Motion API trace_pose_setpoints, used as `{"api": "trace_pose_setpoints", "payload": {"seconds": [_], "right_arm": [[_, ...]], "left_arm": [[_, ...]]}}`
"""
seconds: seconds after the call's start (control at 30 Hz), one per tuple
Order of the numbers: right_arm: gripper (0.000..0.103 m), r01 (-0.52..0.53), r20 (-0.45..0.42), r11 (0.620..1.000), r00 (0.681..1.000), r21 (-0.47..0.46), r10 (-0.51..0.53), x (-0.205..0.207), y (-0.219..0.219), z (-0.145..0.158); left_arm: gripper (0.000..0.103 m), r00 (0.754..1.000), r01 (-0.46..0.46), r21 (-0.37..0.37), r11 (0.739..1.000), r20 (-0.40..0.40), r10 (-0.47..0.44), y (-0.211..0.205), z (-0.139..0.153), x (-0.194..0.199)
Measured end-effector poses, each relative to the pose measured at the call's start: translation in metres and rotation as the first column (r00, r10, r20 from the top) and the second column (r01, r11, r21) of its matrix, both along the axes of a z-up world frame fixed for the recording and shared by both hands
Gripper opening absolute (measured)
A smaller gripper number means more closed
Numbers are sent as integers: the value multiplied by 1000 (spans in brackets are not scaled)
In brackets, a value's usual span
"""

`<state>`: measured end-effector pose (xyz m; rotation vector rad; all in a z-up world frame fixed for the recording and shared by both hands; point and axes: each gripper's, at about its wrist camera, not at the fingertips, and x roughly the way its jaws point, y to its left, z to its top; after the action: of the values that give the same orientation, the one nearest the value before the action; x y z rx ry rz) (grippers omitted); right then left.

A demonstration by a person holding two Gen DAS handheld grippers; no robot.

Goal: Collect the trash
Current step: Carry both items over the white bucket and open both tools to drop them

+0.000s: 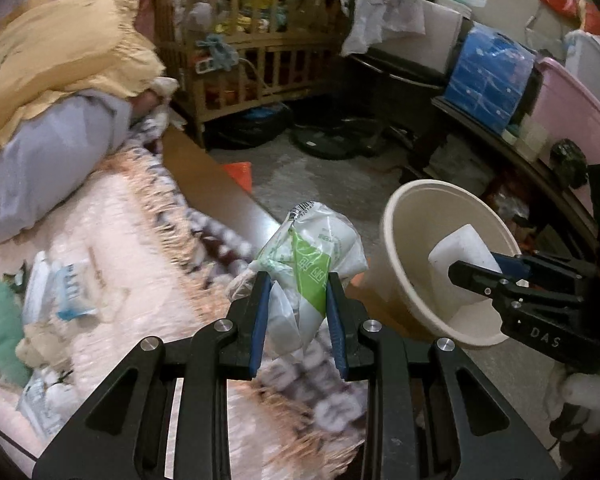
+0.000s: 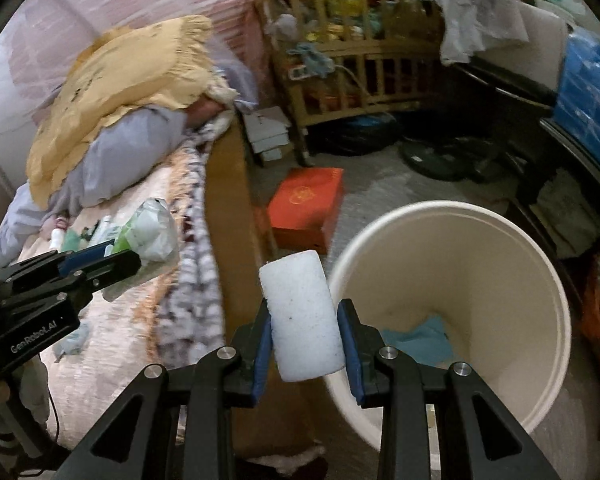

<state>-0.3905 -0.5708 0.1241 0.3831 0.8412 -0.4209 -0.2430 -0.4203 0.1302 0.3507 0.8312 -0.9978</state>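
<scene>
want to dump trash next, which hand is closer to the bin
Right, probably. Its gripper, holding the white foam block, is at the bin rim; the left gripper, holding the plastic wrapper, is over the bed.

Right tool (image 1: 476,276) — "DAS"; left tool (image 2: 124,256) — "GenRobot.AI".

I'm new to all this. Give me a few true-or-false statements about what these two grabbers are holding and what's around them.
1. The left gripper grips a crumpled plastic bag. True.
2. The right gripper is empty. False: it is shut on a white foam block.
3. The bucket holds nothing. False: something blue lies in it.
4. An orange box lies on the floor. True.
</scene>
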Motion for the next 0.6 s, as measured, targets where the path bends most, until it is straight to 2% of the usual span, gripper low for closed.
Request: {"api": "trace_pose_setpoints", "payload": {"seconds": [0.27,0.6], "right_arm": [[30,81,-31,997,996,12,-80,-26,-33,-15],[30,175,-50,984,984,32,-173,-54,-68,-27]], "left_arm": [[25,996,71,-7,997,-54,-71,-43,-7,-19],[25,971,134,-41,990,-194,-140,-87,-17,-33]]}}
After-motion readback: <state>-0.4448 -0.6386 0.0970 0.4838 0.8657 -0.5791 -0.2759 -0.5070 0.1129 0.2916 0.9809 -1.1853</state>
